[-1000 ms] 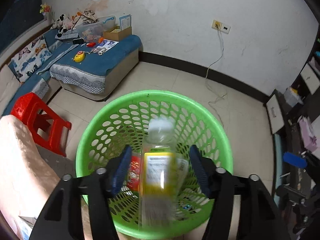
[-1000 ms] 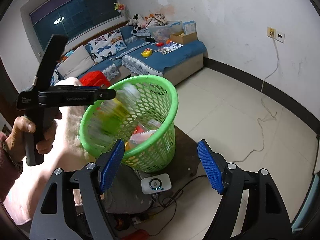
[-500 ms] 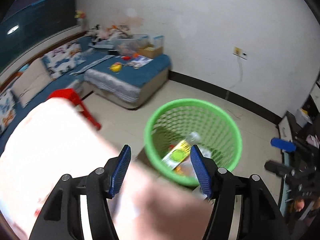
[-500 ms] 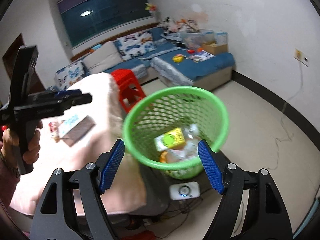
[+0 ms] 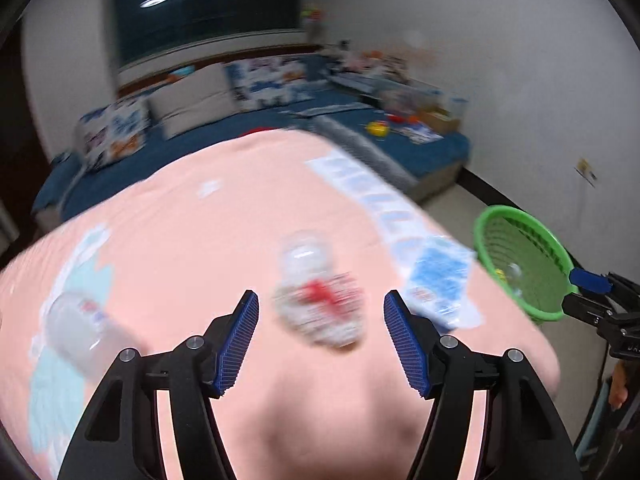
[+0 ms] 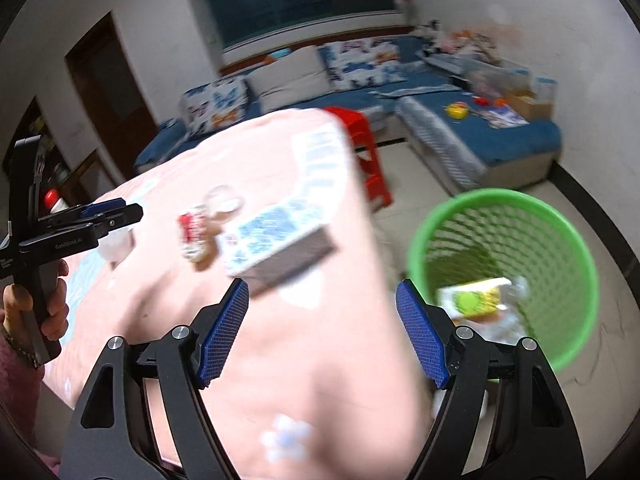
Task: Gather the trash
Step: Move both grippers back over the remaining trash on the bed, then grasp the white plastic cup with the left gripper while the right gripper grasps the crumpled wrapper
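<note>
A: Basket (image 6: 560,216), green mesh, holds a yellow-labelled bottle (image 6: 474,300).

B: Crushed bottle (image 5: 320,308), clear with red label, lies on the pink cloth (image 5: 200,240) ahead of the left gripper (image 5: 320,342). Left and right gripper (image 6: 322,334) are spread wide, empty.

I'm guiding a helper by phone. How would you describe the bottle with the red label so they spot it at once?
Start at the pink-covered table. Near its middle, left of the blue-and-white box, lies a crumpled clear bottle. Its red label sets it apart from the other clear bottle near the table's left edge, which looks uncrushed and mostly white.
</note>
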